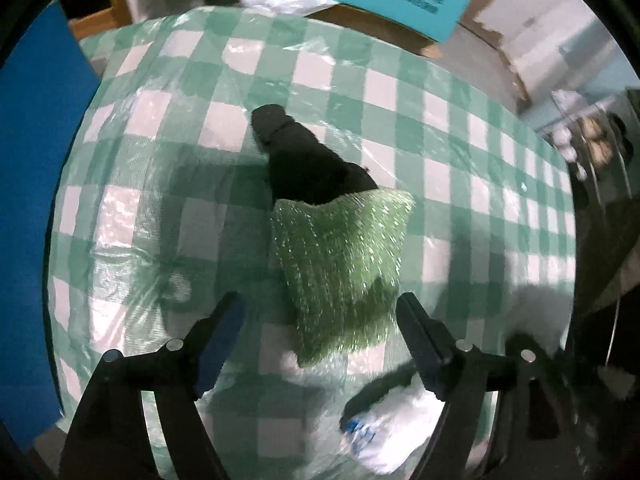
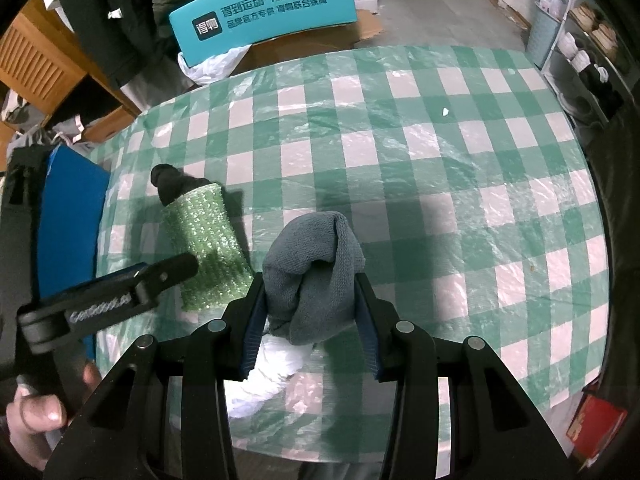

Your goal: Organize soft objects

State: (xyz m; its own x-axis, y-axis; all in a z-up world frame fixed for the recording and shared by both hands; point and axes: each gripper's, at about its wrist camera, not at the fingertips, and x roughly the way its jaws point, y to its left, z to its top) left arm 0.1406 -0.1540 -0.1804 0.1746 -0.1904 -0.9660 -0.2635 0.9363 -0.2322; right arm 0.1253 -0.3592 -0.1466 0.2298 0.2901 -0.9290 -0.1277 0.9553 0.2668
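— Where is the soft stuff from where you sit?

— My right gripper [image 2: 310, 312] has a bunched grey knitted cloth [image 2: 314, 276] pinched between its two fingers, lifted above the green-and-white checked plastic tablecloth [image 2: 440, 184]. Just under it, toward me, lies a crumpled white cloth [image 2: 266, 376].

— And the left side?

— My left gripper [image 1: 320, 332] hovers with its fingers spread wide and nothing between them. Right ahead of the tips lies a sparkly green knitted pouch [image 1: 344, 264], and a black fabric piece [image 1: 304, 156] sticks out of its far opening. I cannot tell whether the fingers touch the pouch.

— Anything in the way?

— Near the left gripper's right finger sits the white cloth, blurred. Left of both grippers a flat blue board [image 2: 72, 216] borders the table. Beyond the far edge rests a teal printed cardboard box [image 2: 264, 12] over a white plastic bag [image 2: 212, 66].
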